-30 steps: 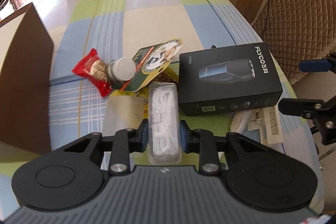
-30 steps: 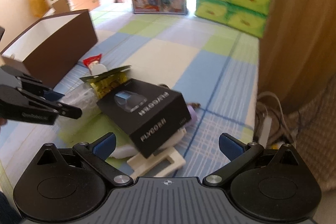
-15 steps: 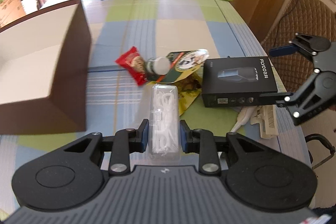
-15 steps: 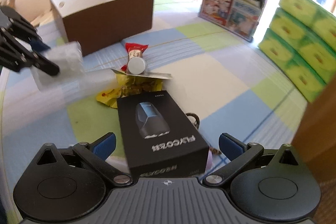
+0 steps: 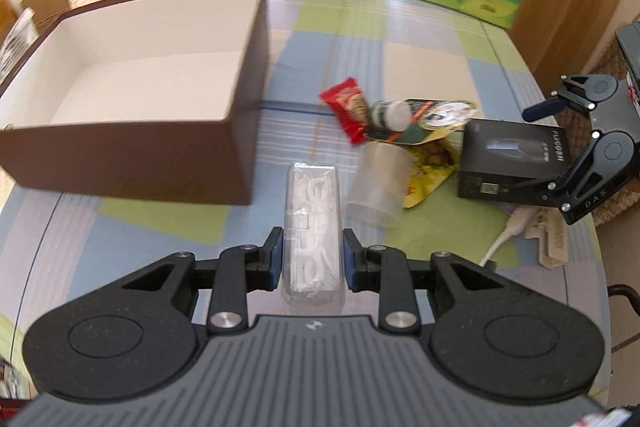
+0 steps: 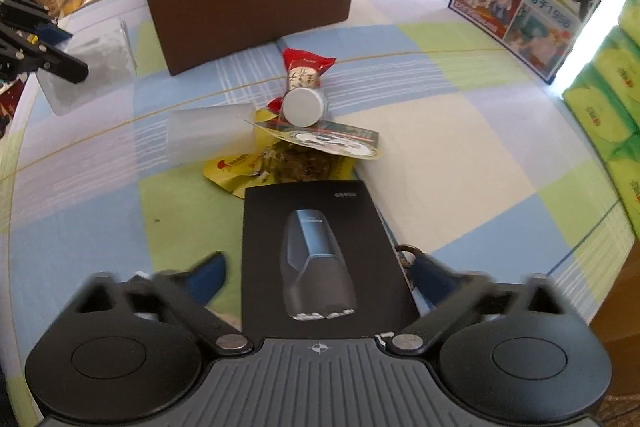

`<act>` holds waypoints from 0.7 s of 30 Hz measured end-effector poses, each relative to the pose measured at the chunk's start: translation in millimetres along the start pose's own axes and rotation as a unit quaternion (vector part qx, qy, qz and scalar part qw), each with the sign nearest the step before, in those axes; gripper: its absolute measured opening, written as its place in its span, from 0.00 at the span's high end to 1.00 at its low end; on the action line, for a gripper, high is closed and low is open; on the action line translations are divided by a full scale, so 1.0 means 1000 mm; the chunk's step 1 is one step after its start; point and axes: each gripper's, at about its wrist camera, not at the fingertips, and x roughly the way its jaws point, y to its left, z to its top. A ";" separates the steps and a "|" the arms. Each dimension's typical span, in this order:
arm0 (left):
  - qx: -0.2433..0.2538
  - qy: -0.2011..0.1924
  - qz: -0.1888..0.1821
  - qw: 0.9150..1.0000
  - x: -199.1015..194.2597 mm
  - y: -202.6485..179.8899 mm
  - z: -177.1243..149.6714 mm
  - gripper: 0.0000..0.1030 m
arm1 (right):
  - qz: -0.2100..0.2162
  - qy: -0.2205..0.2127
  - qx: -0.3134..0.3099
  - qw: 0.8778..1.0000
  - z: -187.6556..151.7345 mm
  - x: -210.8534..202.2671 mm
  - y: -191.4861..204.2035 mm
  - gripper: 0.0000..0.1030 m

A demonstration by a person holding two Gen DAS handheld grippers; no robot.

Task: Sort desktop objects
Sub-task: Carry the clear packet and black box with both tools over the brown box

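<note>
Nearby, brown box (image 5: 132,151), white inside.

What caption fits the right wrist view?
Right claw closing around the black shaver box, beside a snack pile and the open brown box.

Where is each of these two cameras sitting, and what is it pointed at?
Left wrist: sits on the left gripper, looking down along its fingers at the clear plastic case they clamp, with the brown box beyond; the right gripper shows at right.
Right wrist: sits on the right gripper, whose jaws are closing around the black box; the left gripper shows at far left.
Shared: brown box, black box, red snack packet, checked tablecloth.
</note>
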 end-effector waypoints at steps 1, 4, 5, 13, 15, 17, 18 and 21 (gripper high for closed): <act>-0.004 0.000 0.003 1.000 -0.001 0.003 -0.001 0.76 | -0.005 0.002 0.001 1.000 0.001 0.000 0.001 0.22; -0.012 -0.002 0.009 1.000 -0.004 0.011 -0.005 0.76 | -0.019 -0.001 0.000 1.000 0.002 -0.003 0.006 0.25; -0.013 -0.002 0.010 1.000 -0.005 0.013 -0.005 0.76 | -0.021 -0.004 0.006 1.000 0.003 -0.006 0.008 0.26; -0.016 -0.013 0.005 1.000 -0.016 0.028 -0.011 0.76 | -0.048 -0.024 0.066 0.996 0.006 -0.036 0.027 0.26; -0.016 -0.015 0.003 1.000 -0.019 0.033 -0.011 0.76 | -0.057 -0.028 0.083 0.994 0.007 -0.042 0.034 0.26; -0.016 -0.017 -0.001 1.000 -0.021 0.038 -0.010 0.76 | -0.063 -0.035 0.100 0.992 0.008 -0.050 0.041 0.26; -0.015 -0.019 -0.003 1.000 -0.023 0.041 -0.010 0.76 | -0.066 -0.039 0.110 0.991 0.009 -0.053 0.045 0.26; -0.011 -0.024 -0.009 1.000 -0.029 0.051 -0.008 0.76 | -0.077 -0.051 0.135 0.987 0.016 -0.064 0.056 0.26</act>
